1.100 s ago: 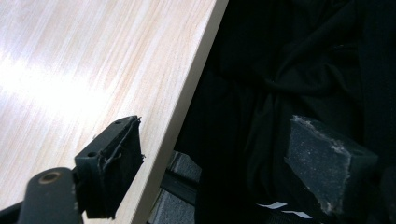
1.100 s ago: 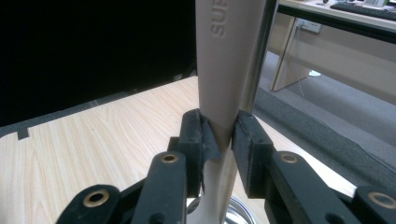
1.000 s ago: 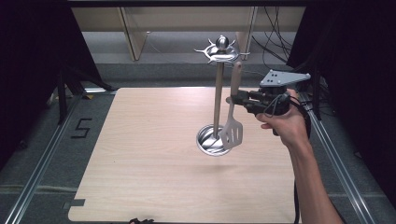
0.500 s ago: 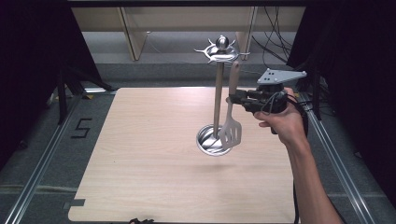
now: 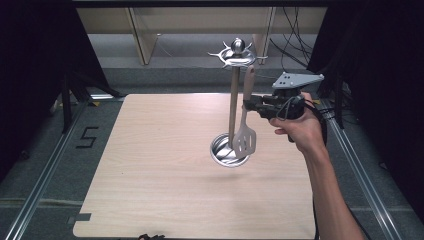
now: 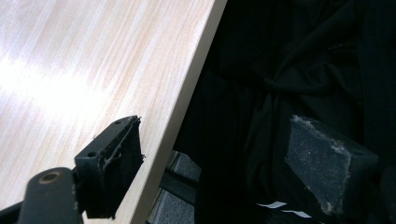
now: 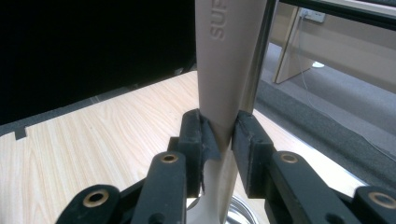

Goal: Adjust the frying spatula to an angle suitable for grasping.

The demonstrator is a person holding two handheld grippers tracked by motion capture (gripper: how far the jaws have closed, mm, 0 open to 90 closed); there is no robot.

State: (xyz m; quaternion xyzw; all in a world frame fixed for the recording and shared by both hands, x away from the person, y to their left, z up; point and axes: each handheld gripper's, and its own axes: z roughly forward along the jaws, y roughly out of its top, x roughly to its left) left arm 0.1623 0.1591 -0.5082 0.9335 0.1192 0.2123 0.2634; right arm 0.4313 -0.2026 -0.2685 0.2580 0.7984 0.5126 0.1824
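nothing has shifted — right gripper (image 5: 248, 104) still pinches the spatula (image 5: 244, 138), left gripper (image 6: 210, 163) spread — handle top cropped

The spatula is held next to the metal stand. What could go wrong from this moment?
1. The right gripper pinches the spatula only at the narrow part of its handle, so it might swing or slip between the fingers.
2. The spatula hangs very close to the pole of the utensil stand; a sideways move could knock the stand and tip it.
3. The handle top is near the hooks but I cannot tell whether it is hooked; releasing now may drop it.
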